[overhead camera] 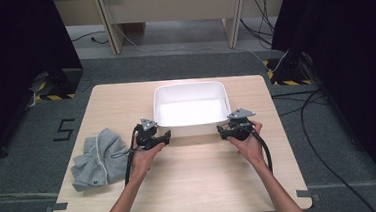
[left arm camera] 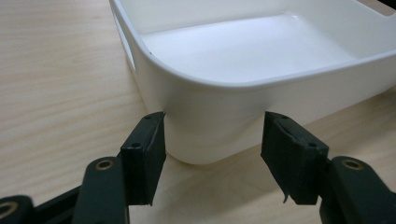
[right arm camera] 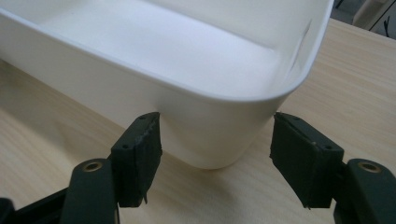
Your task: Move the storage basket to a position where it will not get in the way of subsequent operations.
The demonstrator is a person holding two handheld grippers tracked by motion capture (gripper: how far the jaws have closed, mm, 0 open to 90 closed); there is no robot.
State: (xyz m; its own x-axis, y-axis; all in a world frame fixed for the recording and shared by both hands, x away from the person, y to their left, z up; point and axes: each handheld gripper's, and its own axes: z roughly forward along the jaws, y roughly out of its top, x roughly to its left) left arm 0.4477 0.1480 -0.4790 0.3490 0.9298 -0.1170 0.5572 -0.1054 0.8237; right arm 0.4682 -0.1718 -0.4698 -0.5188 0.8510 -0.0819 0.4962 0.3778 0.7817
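White tub (overhead camera: 190, 93) sits at the table's (overhead camera: 196, 185) far middle. I see my left gripper (left arm camera: 212, 140) open around its near left corner, 1 pad (left arm camera: 149, 144) seems just touching the wall. My right gripper (right arm camera: 215, 144) is open around the near right corner. Grey cloth (overhead camera: 97, 160) lies well apart at left.

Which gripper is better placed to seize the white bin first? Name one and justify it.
Left, marginally. The left gripper has one pad touching or nearly touching the white bin at its near corner. The right gripper straddles the other near corner with visible gaps on both sides. Both stand open.
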